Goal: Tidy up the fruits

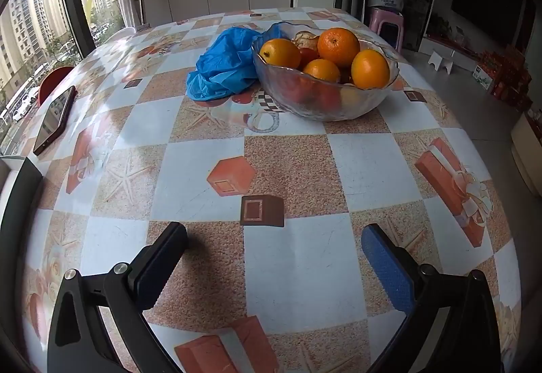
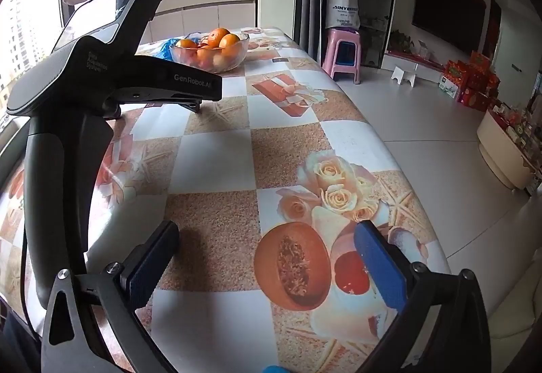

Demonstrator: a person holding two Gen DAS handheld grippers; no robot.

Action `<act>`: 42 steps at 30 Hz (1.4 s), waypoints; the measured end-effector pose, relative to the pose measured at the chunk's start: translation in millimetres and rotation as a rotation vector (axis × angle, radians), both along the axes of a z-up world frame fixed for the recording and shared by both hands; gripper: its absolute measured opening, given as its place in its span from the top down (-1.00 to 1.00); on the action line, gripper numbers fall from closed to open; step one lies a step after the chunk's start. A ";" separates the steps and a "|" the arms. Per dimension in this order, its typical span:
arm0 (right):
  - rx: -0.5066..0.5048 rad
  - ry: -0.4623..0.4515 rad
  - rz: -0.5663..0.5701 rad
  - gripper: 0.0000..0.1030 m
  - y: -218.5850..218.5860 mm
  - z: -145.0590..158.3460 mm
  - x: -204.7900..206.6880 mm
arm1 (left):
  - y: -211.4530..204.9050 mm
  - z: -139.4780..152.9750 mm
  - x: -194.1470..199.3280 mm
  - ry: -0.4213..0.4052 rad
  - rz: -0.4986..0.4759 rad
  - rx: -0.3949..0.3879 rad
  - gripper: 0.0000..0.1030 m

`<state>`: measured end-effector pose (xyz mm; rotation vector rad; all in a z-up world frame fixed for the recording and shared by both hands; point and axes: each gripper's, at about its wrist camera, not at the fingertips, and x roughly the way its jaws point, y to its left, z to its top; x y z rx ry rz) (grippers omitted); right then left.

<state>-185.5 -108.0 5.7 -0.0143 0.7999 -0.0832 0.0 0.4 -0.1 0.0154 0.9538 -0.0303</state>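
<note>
The left gripper (image 1: 274, 244) is held wide open with nothing between its fingers, low over the table (image 1: 291, 170) and well short of the glass bowl (image 1: 323, 95). The right gripper (image 2: 267, 244) is also wide open and empty, even farther back from the bowl (image 2: 210, 56), near the table's edge.

The oranges (image 1: 338, 41) are piled in the bowl, which is set near the far end of the table. At least four oranges are seen on top, and some reddish fruit is seen under them through the glass. An orange is likely firm, round and a bit heavy, so it may roll or slip. It is best taken across its middle, from the top of the pile. The bowl is glass, so it is likely heavy and easy to break, and should not be bumped.

A crumpled blue plastic bag (image 1: 223, 65) is lying right beside the bowl, touching its left side. A phone (image 1: 56, 119) is lying far to the bowl's left.
</note>
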 end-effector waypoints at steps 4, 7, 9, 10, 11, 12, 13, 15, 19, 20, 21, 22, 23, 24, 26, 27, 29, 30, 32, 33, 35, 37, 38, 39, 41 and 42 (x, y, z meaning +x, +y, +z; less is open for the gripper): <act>0.002 0.028 -0.001 -0.99 0.1 2.2 4.9 | 0.1 0.0 -0.1 -0.004 0.001 -0.004 -1.00; 0.003 0.030 0.004 -0.99 0.4 4.6 6.4 | 0.2 0.0 -0.1 -0.004 0.001 -0.004 -1.00; 0.002 0.032 0.005 -0.99 -1.3 5.7 10.3 | 0.1 0.0 -0.1 -0.004 0.001 -0.004 -1.00; 0.003 0.020 -0.006 -0.99 -4.6 3.0 10.5 | 0.2 0.0 -0.1 -0.004 0.001 -0.004 -1.00; 0.001 0.007 -0.011 -0.99 -1.4 0.9 4.4 | 0.2 0.0 -0.1 -0.004 0.001 -0.004 -1.00; 0.001 0.007 -0.011 -0.99 -1.5 0.7 4.9 | 0.1 0.0 -0.1 -0.004 0.001 -0.004 -1.00; 0.001 0.007 -0.011 -0.99 -1.2 0.8 5.5 | 0.2 0.0 -0.1 -0.004 0.001 -0.004 -1.00; 0.000 0.007 -0.013 -0.99 -0.1 1.3 4.6 | 0.2 0.0 -0.1 -0.004 0.001 -0.004 -1.00; 0.000 0.006 -0.015 -0.99 -1.2 1.9 6.6 | 0.1 0.0 -0.1 -0.004 0.001 -0.004 -1.00; 0.000 0.003 -0.018 -0.99 -0.2 0.9 4.3 | 0.2 0.0 -0.1 -0.004 0.001 -0.004 -1.00; 0.000 0.000 -0.020 -0.99 0.0 0.3 3.9 | 0.1 0.0 -0.1 -0.004 0.001 -0.004 -1.00; -0.001 0.001 -0.020 -0.99 0.1 0.5 3.5 | 0.1 0.0 -0.1 -0.004 0.001 -0.004 -1.00; -0.001 0.001 -0.020 -0.99 0.0 0.6 3.5 | 0.2 0.0 -0.1 -0.004 0.001 -0.004 -1.00; -0.001 0.001 -0.020 -0.99 -0.1 0.6 3.4 | 0.1 0.0 -0.1 -0.004 0.001 -0.004 -1.00; -0.001 0.000 -0.018 -0.99 -0.2 0.5 4.0 | 0.2 0.0 -0.1 -0.004 0.001 -0.004 -1.00; -0.001 0.000 -0.017 -0.99 -0.3 0.4 4.3 | 0.2 0.0 -0.1 -0.004 0.001 -0.004 -1.00; 0.000 0.002 -0.016 -0.99 0.0 0.6 4.2 | 0.2 0.0 -0.1 -0.004 0.001 -0.004 -1.00; 0.000 0.004 -0.016 -0.99 -0.3 0.4 4.6 | 0.1 0.0 -0.1 -0.004 0.001 -0.004 -1.00; 0.000 0.011 -0.018 -0.99 0.5 1.4 4.9 | 0.2 0.0 -0.1 -0.004 0.001 -0.004 -1.00; 0.000 0.015 -0.020 -0.99 0.6 1.3 5.4 | 0.1 0.0 -0.1 -0.004 0.001 -0.004 -1.00; 0.000 0.024 -0.023 -0.99 0.6 1.2 7.9 | 0.1 0.0 -0.1 -0.004 0.001 -0.004 -1.00; 0.002 0.035 -0.026 -0.99 0.1 -0.4 13.1 | 0.2 0.0 -0.1 -0.004 0.001 -0.004 -1.00; 0.002 0.040 -0.027 -0.99 0.3 -0.6 14.8 | 0.2 0.0 -0.1 -0.004 0.001 -0.004 -1.00; 0.002 0.044 -0.028 -0.99 0.5 -0.9 16.7 | 0.1 0.0 -0.1 -0.004 0.001 -0.004 -1.00; 0.002 0.050 -0.031 -0.99 0.5 -1.0 19.5 | 0.2 0.0 -0.1 -0.004 0.001 -0.004 -1.00; 0.002 0.052 -0.033 -0.99 0.8 -1.1 20.5 | 0.2 0.0 -0.1 -0.004 0.001 -0.004 -1.00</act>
